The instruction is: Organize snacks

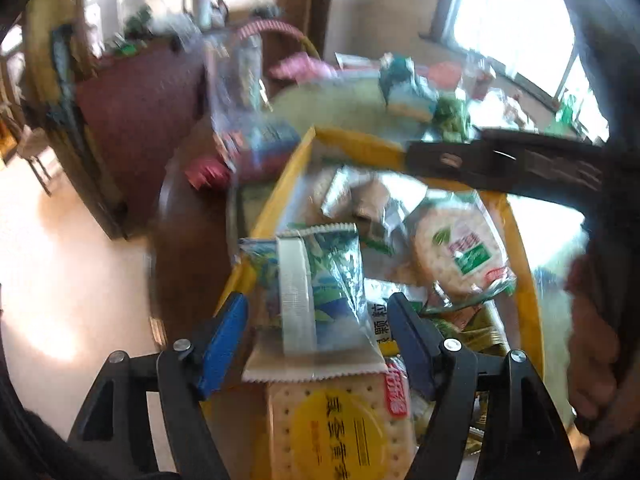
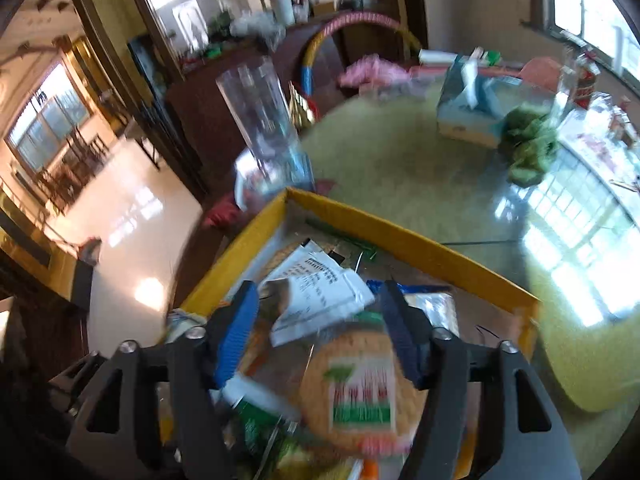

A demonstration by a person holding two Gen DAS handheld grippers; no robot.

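Snacks fill the yellow box (image 1: 352, 142) on the glass-topped table (image 2: 420, 168). The left gripper (image 1: 320, 312) stands released, a green-and-blue packet (image 1: 320, 276) lying loose between its blue pads, a square cracker pack (image 1: 340, 428) just nearer. The right gripper (image 2: 316, 312) is likewise spread wide, over a round cracker pack (image 2: 360, 388) and a white packet (image 2: 316, 288). Far right sits a tissue box (image 2: 468, 108); far left, a clear bag (image 2: 260, 112).

left gripper (image 1: 320, 320) fingers apart | green-white packet (image 1: 320, 280) between | yellow box (image 1: 352, 144) below
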